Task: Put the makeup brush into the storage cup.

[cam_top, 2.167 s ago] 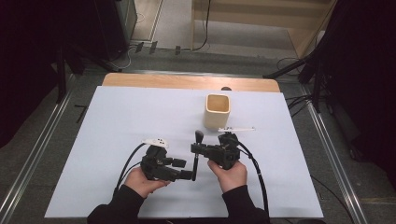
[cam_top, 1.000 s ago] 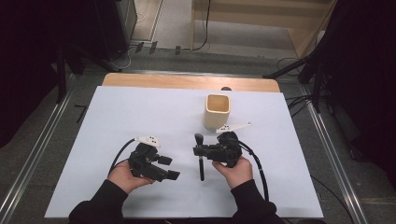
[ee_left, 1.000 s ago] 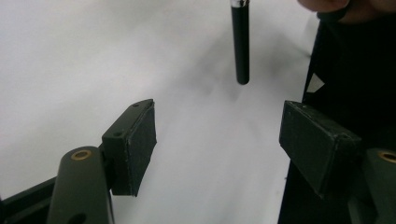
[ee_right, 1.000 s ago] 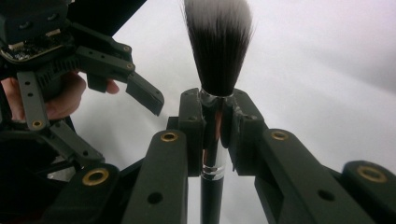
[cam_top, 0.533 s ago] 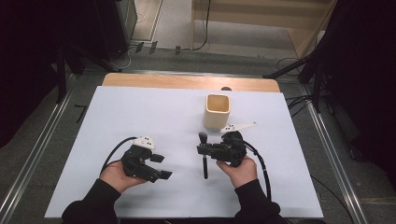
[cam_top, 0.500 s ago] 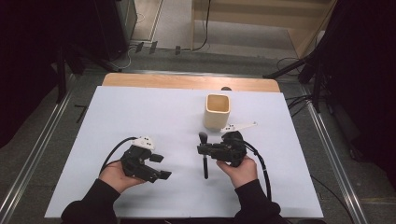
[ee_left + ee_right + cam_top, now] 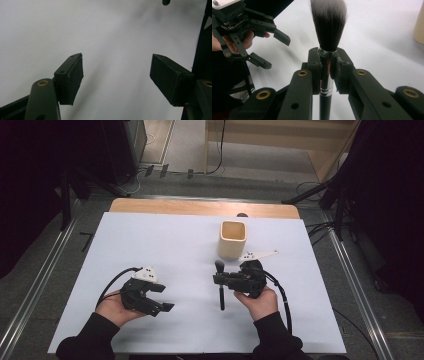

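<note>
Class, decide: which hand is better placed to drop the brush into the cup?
Right. The right gripper already clamps the brush near the cup; the left gripper stands open, farther away.

Table (image 7: 165, 207): wooden top, largely covered by a white sheet (image 7: 165, 245). One beige open-topped cup (image 7: 232, 239) stands upright on the sheet, toward the far right. Sheet surface flat, unmarked.

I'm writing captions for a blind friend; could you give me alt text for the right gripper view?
Two black jaws of the right gripper clamp a makeup brush at its silver collar, the dark, white-tipped bristles pointing away over a white table. At upper left a hand holds the left gripper, jaws apart; a cream cup edges in at right.
</note>
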The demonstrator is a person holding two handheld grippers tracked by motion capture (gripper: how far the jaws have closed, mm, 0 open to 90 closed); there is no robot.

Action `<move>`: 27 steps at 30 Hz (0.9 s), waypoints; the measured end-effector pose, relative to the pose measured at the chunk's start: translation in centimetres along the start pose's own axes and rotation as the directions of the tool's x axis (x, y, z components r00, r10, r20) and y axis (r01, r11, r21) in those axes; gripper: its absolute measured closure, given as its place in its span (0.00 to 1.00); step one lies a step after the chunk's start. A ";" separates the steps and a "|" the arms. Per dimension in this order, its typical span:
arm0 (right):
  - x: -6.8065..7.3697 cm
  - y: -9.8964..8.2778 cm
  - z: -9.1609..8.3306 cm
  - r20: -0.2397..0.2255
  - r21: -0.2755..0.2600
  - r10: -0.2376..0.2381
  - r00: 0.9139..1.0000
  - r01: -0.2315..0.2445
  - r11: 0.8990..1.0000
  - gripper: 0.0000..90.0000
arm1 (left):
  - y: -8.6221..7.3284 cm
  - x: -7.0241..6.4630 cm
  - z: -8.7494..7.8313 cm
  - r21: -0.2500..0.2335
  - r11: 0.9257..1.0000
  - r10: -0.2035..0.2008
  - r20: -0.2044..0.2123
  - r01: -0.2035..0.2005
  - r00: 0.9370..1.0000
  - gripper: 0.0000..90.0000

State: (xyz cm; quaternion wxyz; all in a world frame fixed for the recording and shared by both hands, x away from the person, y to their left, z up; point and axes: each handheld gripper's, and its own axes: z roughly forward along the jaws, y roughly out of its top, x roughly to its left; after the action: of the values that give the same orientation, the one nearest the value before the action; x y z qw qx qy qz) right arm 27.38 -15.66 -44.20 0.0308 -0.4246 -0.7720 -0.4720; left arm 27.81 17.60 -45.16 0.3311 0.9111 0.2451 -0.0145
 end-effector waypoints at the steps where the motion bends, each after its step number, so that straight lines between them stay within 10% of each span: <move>1: 0.0 0.0 0.0 0.001 -0.002 -0.003 1.000 0.003 1.000 0.87 | -0.1 0.1 -0.1 -0.001 1.000 -0.001 -0.006 0.000 1.000 0.31; 27: 0.1 1.5 -1.0 0.046 -0.018 -0.037 0.998 0.038 0.999 0.88 | -2.3 0.8 -1.2 0.051 0.999 0.006 -0.078 -0.002 0.997 0.31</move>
State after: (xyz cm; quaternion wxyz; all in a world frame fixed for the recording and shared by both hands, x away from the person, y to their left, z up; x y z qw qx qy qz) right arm 28.01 -16.06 -42.52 0.0003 -0.4209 -0.7758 -0.4701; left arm 27.36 20.21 -45.72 0.2981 0.9195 0.2557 0.0153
